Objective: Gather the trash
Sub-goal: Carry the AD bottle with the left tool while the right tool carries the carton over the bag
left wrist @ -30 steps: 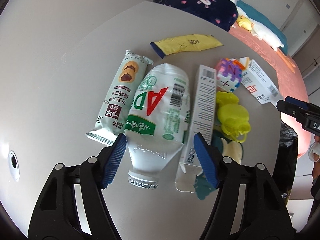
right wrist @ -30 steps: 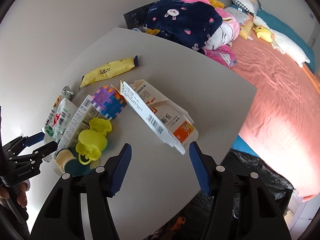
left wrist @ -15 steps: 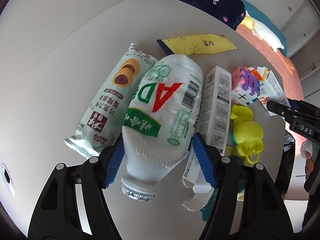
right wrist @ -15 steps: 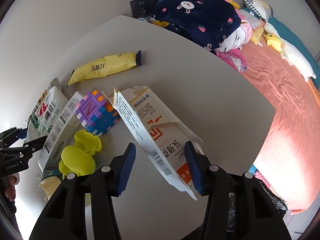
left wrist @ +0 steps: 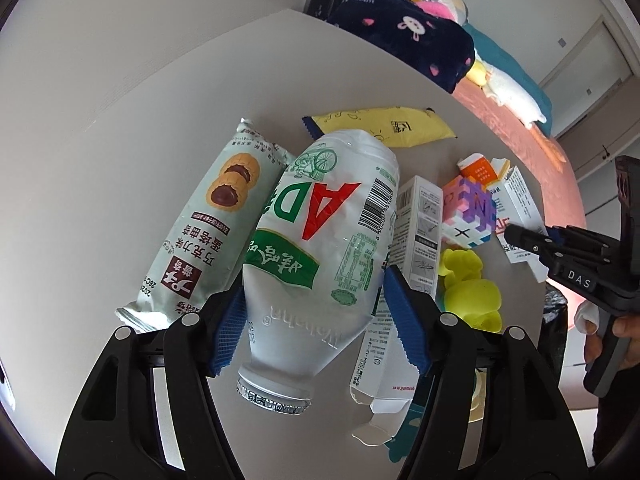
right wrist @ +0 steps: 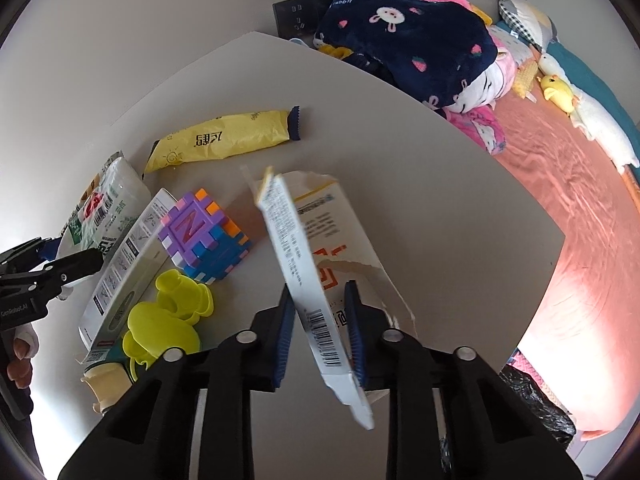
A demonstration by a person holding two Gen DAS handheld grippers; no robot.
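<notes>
1. Right gripper: jaws closing, narrow, on the torn white carton. The pads already pinch its flattened near end. The carton is near the table's right edge, between the foam cube and that edge.
2. Left gripper: jaws closing, medium-wide, straddling the crushed plastic bottle at its shoulder. Left pad touches; right pad is at the label edge. The grip does not look firm.
3. To do it well, as I judge: finish the squeeze on the carton before lifting. The torn cardboard is floppy, so keep the pinch on the folded double wall. For the bottle, close on the shoulder above the neck; the body is crumpled and will give.
4. Carton long axis runs away from the right gripper toward the far edge, tilted on its narrow side, torn open end near the jaws.
5. Bottle lies flat near the middle of the table, long axis toward the far edge, foil-rimmed mouth toward the left gripper, base by the yellow wrapper.
6. Black trash bag sits below the right edge.
</notes>
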